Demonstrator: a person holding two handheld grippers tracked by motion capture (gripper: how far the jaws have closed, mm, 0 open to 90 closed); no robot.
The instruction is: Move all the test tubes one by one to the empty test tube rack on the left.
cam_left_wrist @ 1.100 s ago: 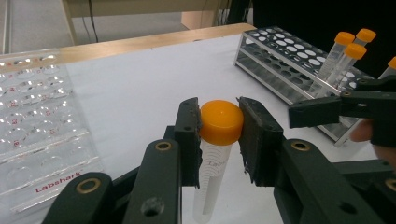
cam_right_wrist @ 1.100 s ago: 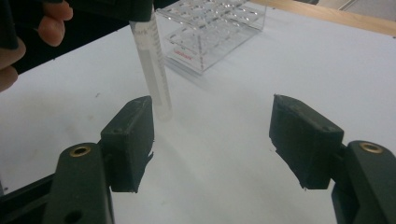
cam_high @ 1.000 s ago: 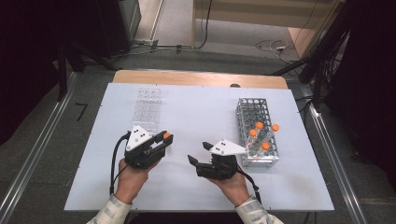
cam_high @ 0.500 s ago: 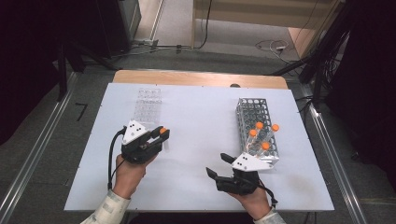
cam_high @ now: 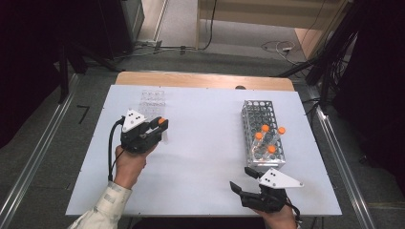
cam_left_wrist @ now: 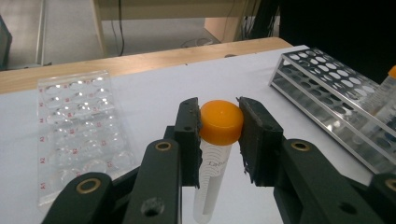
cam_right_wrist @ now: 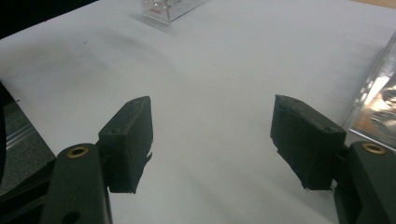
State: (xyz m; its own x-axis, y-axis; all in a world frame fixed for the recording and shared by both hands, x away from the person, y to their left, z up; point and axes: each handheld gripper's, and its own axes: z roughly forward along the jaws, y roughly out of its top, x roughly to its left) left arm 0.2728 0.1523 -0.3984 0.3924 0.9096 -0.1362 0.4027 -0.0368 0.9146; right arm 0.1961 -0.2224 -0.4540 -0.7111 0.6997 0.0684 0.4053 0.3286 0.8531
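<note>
1. Where the left gripper (cam_left_wrist: 219,126) sits over the white table (cam_high: 205,143), its jaws are clenched on a tube (cam_left_wrist: 212,177), pads pressing both sides of the orange cap (cam_left_wrist: 222,122).
2. Tube hangs upright below the jaws, clear body, cap uppermost; in the high view the left gripper (cam_high: 160,125) holds it just near of the clear well plate (cam_high: 152,100).
3. Well plate lies flat on the far left of the table, apart from the tube.
4. Metal rack (cam_high: 262,133) stands at the right; capped tubes (cam_high: 265,138) sit in its near end.
5. Right gripper (cam_high: 243,179) is at the near edge, just near of the rack, jaws spread wide, nothing between them.
6. Right gripper view: bare table between the jaws, rack edge (cam_right_wrist: 378,102) at the right.
</note>
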